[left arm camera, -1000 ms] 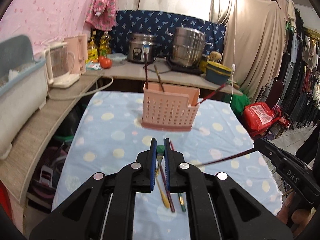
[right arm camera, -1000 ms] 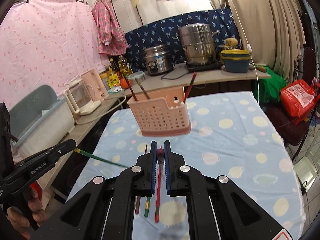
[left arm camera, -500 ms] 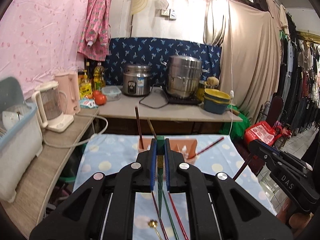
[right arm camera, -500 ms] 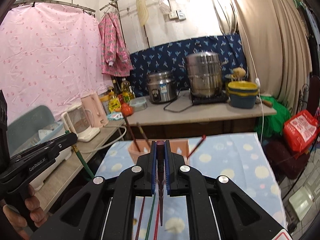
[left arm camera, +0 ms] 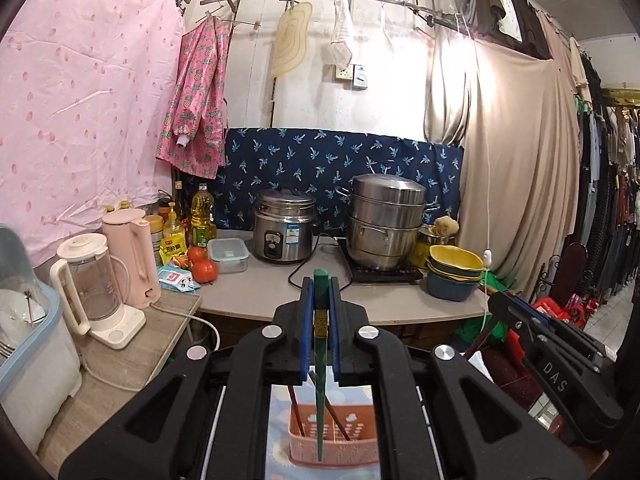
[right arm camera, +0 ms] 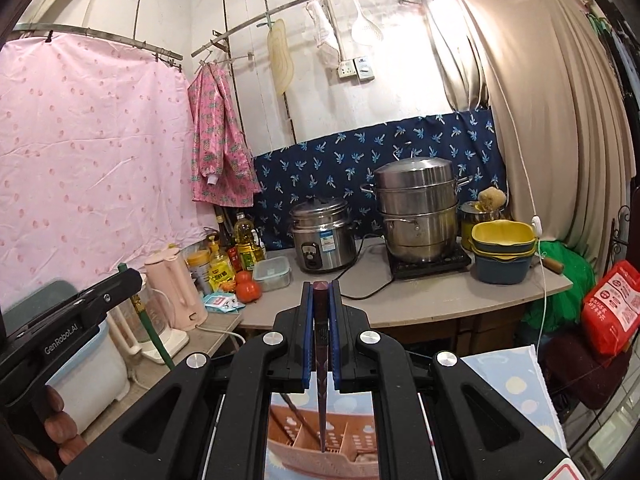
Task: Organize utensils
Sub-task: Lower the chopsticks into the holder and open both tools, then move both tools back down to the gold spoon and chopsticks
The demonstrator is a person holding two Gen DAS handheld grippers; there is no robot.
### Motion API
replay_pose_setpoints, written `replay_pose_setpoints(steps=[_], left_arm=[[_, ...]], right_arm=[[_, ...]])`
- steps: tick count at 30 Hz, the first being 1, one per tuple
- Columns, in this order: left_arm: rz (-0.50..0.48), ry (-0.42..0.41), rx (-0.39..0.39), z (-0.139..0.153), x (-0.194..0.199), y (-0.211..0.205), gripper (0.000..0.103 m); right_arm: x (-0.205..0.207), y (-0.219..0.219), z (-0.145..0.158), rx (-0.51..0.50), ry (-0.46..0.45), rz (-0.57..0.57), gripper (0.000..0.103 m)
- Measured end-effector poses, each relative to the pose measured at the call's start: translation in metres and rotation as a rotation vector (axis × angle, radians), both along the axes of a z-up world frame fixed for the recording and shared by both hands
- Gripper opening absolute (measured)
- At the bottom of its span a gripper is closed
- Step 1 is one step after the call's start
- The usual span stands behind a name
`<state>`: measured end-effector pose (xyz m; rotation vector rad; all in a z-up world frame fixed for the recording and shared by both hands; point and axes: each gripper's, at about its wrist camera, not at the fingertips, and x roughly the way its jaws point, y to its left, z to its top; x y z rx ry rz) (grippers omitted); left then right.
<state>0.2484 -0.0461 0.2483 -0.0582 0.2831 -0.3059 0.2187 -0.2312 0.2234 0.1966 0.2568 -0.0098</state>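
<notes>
My left gripper (left arm camera: 320,292) is shut on a green chopstick (left arm camera: 320,380) that hangs point down over the pink utensil basket (left arm camera: 332,448). Two dark chopsticks stand in that basket. My right gripper (right arm camera: 321,296) is shut on a dark maroon chopstick (right arm camera: 322,392) that hangs point down over the same basket (right arm camera: 320,456), its tip near a divider. The right gripper shows at the right of the left wrist view (left arm camera: 556,352). The left gripper with its green chopstick shows at the left of the right wrist view (right arm camera: 72,320).
The basket stands on a blue dotted tablecloth (right arm camera: 516,384). Behind it a counter (left arm camera: 384,300) holds a rice cooker (left arm camera: 285,226), a steamer pot (left arm camera: 386,226), stacked bowls (left arm camera: 454,276), tomatoes, bottles, a pink kettle (left arm camera: 130,258) and a blender (left arm camera: 94,284).
Both grippers have risen and tilted upright with their chopsticks, which now hang over the basket. The chopsticks left on the cloth are out of sight.
</notes>
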Motion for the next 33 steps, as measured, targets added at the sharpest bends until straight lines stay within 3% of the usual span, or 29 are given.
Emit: replay_pose_setpoints(steps=[7, 15, 16, 17, 18, 19, 33], left_arm=[[0.003, 0.041, 0.005, -0.023, 0.043, -0.007, 0.007], [-0.002, 0.102, 0.017, -0.055, 0.056, -0.009, 0.007], [0.001, 0.11, 0.015, -0.06, 0.056, -0.008, 0.012], [0.011, 0.115, 0.013, -0.063, 0.056, -0.006, 0.026], [0.02, 0.117, 0.008, -0.065, 0.055, -0.004, 0.033], [0.031, 0.117, 0.003, -0.068, 0.053, -0.002, 0.04], [0.024, 0.152, 0.012, -0.083, 0.005, 0.008, 0.041]], right_arm=[[0.041, 0.005, -0.041, -0.005, 0.079, 0.014, 0.007], [0.056, 0.005, -0.08, 0.0, 0.155, 0.011, 0.008], [0.054, 0.005, -0.081, -0.003, 0.15, 0.003, 0.016], [0.05, 0.004, -0.082, -0.009, 0.146, -0.01, 0.032], [0.046, 0.004, -0.081, -0.01, 0.138, -0.014, 0.04], [0.042, 0.004, -0.081, -0.011, 0.132, -0.015, 0.04], [-0.018, 0.008, -0.092, -0.027, 0.162, 0.003, 0.04]])
